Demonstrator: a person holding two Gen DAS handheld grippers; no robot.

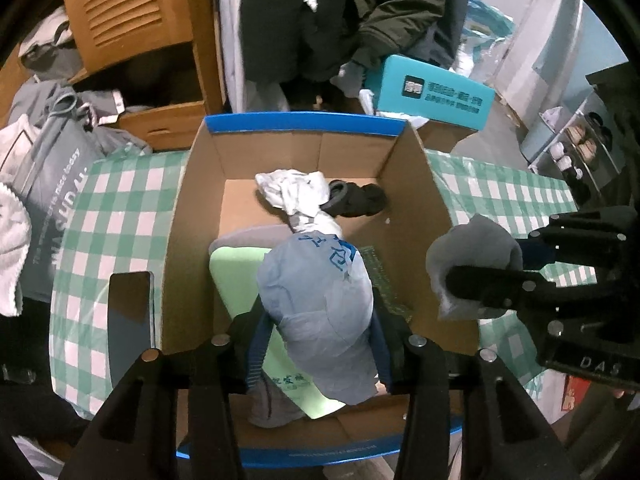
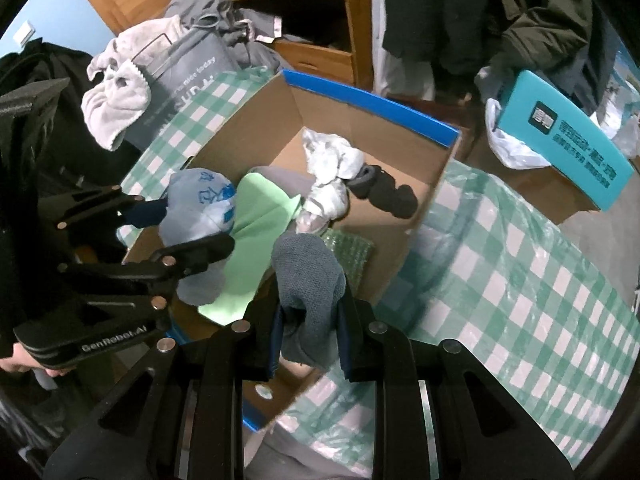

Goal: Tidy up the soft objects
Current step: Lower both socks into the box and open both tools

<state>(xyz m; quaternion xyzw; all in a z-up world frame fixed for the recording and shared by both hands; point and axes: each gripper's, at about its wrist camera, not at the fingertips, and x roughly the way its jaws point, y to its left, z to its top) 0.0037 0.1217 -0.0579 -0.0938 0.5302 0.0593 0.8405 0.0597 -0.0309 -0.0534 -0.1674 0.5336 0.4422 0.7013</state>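
Observation:
An open cardboard box (image 1: 192, 208) with blue rim flaps stands on a green checked cloth; it also shows in the right wrist view (image 2: 408, 148). Inside lie a white crumpled cloth (image 1: 292, 190), a black sock (image 1: 356, 198) and a green-and-grey garment (image 1: 236, 272). My left gripper (image 1: 318, 344) is shut on a pale blue bundle with blue print (image 1: 320, 292), held over the box; the bundle also shows in the right wrist view (image 2: 200, 208). My right gripper (image 2: 308, 332) is shut on a grey sock (image 2: 308, 276) at the box's right wall; that sock also shows in the left wrist view (image 1: 472, 256).
A black phone (image 1: 130, 320) lies on the cloth left of the box. A grey tote bag (image 2: 188, 76) and a white towel (image 2: 116, 104) sit at the left. A teal box (image 2: 568, 140), wooden furniture (image 1: 132, 20) and dark hanging coats (image 1: 340, 12) stand behind.

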